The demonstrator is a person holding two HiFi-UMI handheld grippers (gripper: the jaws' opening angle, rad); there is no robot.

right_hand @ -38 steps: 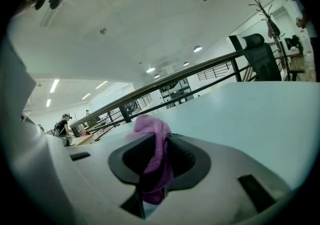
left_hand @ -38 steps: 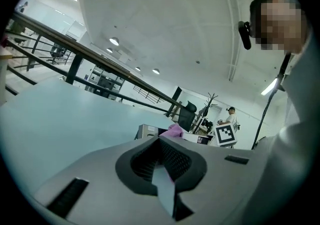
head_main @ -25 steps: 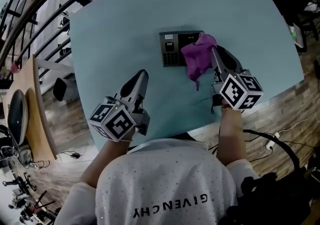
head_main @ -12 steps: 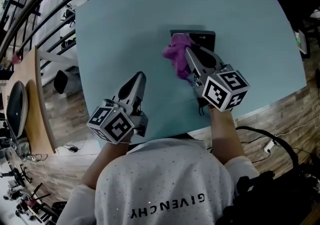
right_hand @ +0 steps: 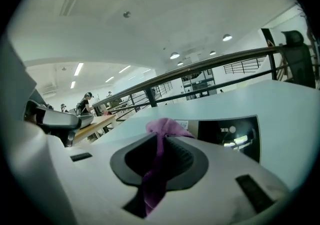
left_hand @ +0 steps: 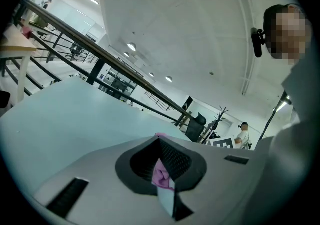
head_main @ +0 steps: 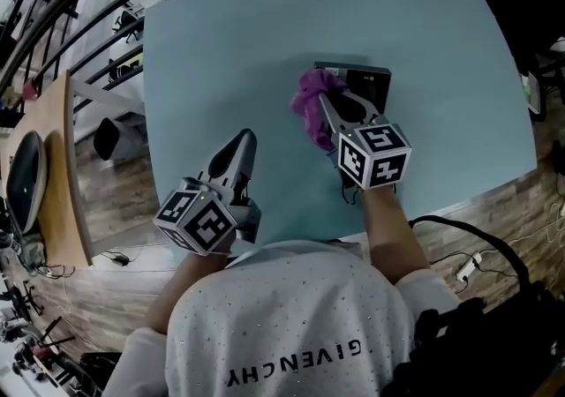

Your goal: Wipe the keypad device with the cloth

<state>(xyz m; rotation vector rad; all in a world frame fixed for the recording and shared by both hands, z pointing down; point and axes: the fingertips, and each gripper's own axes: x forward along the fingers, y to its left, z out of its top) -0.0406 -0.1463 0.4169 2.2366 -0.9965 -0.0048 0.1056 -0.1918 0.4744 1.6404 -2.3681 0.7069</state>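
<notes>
The black keypad device [head_main: 364,79] lies flat on the pale blue table [head_main: 221,42], towards its far middle. A purple cloth [head_main: 310,102] is bunched over the device's left end and the table beside it. My right gripper [head_main: 323,104] is shut on the cloth, with its jaws pointing at that left end. In the right gripper view the cloth [right_hand: 165,127] hangs between the jaws, and the device [right_hand: 231,134] shows its screen just beyond. My left gripper [head_main: 247,138] rests low over the table to the left, shut, well apart from the device. Its jaws meet in the left gripper view [left_hand: 160,141].
The table's near edge [head_main: 291,241] runs just in front of the person's body. A wooden desk [head_main: 66,166] and black railings [head_main: 62,25] stand to the left. Cables [head_main: 477,254] lie on the wooden floor at the right. Other people stand far off [right_hand: 86,103].
My right gripper has dragged the cloth leftwards across the device, from its right end to its left end. The left gripper has stayed where it was.
</notes>
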